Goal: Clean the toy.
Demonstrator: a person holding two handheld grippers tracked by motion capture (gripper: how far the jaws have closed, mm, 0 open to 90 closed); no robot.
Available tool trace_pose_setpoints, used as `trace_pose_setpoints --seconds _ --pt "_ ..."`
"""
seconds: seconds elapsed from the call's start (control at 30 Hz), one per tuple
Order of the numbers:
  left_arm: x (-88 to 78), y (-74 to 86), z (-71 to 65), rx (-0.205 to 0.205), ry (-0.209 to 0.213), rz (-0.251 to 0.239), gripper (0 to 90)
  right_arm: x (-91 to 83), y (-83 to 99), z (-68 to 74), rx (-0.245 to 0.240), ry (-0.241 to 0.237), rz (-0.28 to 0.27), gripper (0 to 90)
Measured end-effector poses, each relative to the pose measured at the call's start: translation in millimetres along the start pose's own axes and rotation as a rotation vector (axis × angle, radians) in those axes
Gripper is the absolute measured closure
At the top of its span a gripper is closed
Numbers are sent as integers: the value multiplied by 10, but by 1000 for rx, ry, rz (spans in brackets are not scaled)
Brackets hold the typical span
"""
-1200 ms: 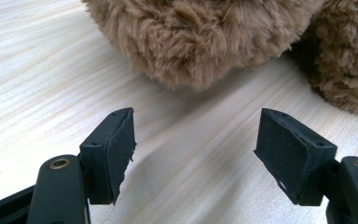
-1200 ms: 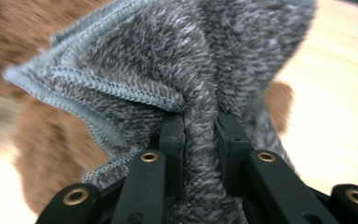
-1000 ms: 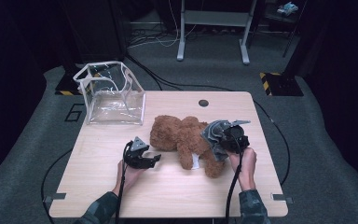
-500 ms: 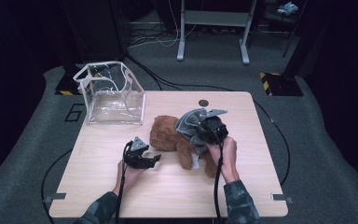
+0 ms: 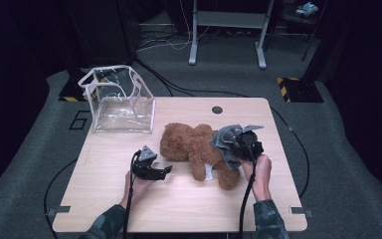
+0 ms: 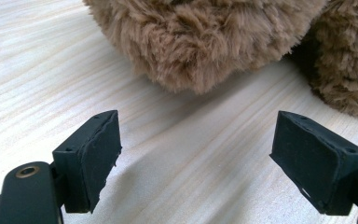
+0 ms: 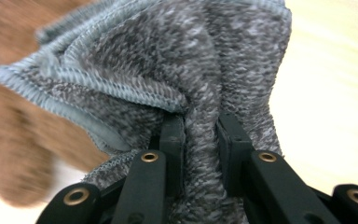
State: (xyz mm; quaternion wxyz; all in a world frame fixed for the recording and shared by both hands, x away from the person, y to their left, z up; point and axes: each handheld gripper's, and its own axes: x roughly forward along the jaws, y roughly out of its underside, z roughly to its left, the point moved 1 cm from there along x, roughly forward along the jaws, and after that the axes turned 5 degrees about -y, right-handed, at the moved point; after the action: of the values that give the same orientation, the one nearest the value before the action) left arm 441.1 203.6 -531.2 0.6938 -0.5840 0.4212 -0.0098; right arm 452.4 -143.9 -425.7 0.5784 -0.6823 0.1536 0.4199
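A brown teddy bear (image 5: 191,147) lies on the wooden table (image 5: 258,209). My right gripper (image 5: 237,149) is over the bear's right side, shut on a bunched grey knitted garment (image 5: 225,141). In the right gripper view the grey garment (image 7: 168,60) is pinched between the pads of the right gripper (image 7: 200,135), with the bear (image 7: 14,154) blurred behind it. My left gripper (image 5: 163,172) rests on the table just left of the bear. Its jaws have just been opening and stand wide apart. In the left gripper view the left gripper (image 6: 205,158) holds nothing, and the bear's fur (image 6: 205,42) lies a little ahead of it.
A clear plastic bag (image 5: 119,99) with white edging stands open at the table's back left corner. A small dark round grommet (image 5: 217,109) sits near the back edge. Cables run from both grippers off the front edge. A metal stand (image 5: 226,30) stands on the floor behind.
My right gripper carried the grey garment left over the bear, then came back to the right. The left hand has stayed in place.
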Motion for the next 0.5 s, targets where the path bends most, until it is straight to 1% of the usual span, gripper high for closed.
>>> trace_pose_setpoints --seconds 0.03,0.07,0.1,0.13,0.17,0.2,0.27,0.3,0.33,0.37,0.4,0.5 --pt "3 1 -2 -1 -3 -5 151 21 45 -53 3 16 8 752" --pt "5 2 -4 -2 -4 -6 150 39 88 -96 14 19 18 752" --pt "5 2 -4 -2 -4 -6 150 39 88 -96 14 19 18 752" --pt "5 1 -4 -1 -3 -5 150 49 122 -126 19 18 23 752" --pt "6 1 -4 0 -3 -5 150 13 151 -117 36 16 6 753" --pt "7 1 -5 2 -3 -5 151 -14 144 -102 26 11 -3 754" --pt "7 0 -7 7 -3 -3 152 -100 89 -13 7 3 -38 755" --pt "8 0 -6 7 -2 -3 152 -146 49 49 -7 -12 -55 755" --pt "8 1 -6 6 -2 -4 152 -187 3 123 -30 -19 -67 755" --pt "7 1 -6 5 -3 -5 152 -226 -54 228 -52 -34 -82 755" --pt "7 1 -6 5 -3 -4 153 -243 -88 289 -72 -48 -90 756" --pt "5 1 -5 7 -1 -3 154 -236 -210 555 -135 -82 -99 756"
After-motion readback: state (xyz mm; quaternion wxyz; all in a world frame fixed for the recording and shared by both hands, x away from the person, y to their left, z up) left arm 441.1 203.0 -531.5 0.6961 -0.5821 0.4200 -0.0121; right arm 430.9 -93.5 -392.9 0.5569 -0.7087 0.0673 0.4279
